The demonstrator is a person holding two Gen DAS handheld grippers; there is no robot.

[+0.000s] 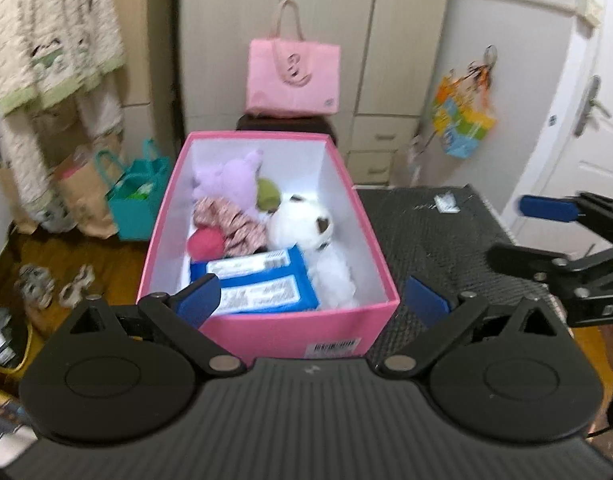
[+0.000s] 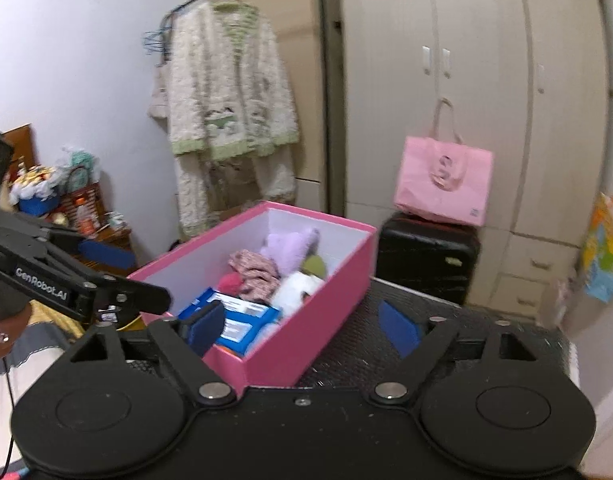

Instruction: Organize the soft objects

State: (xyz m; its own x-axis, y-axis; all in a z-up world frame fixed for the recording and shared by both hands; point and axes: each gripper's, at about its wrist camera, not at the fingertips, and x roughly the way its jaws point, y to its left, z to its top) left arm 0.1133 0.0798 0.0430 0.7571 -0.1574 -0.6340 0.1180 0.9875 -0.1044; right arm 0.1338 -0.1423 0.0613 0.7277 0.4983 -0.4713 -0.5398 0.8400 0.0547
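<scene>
One pink cardboard box (image 1: 266, 332) is sitting on the dark textured table (image 1: 426, 240), holding five soft items: a purple plush (image 1: 234, 184), a white plush (image 1: 306, 224), a green ball (image 1: 268, 196), a pink ball (image 1: 204, 244) and a striped cloth (image 1: 234, 220), plus two blue packets (image 1: 262, 280). The left gripper (image 1: 312, 300) and right gripper (image 2: 302, 326) are both standing apart, holding nothing. Only the right view is showing a black suitcase (image 2: 426, 256) under the pink bag (image 2: 442, 184).

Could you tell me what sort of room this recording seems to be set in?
Probably a bedroom at home: a tall wardrobe, a fleecy pyjama set hanging beside it, and a black suitcase with a pink tote bag on top.
</scene>
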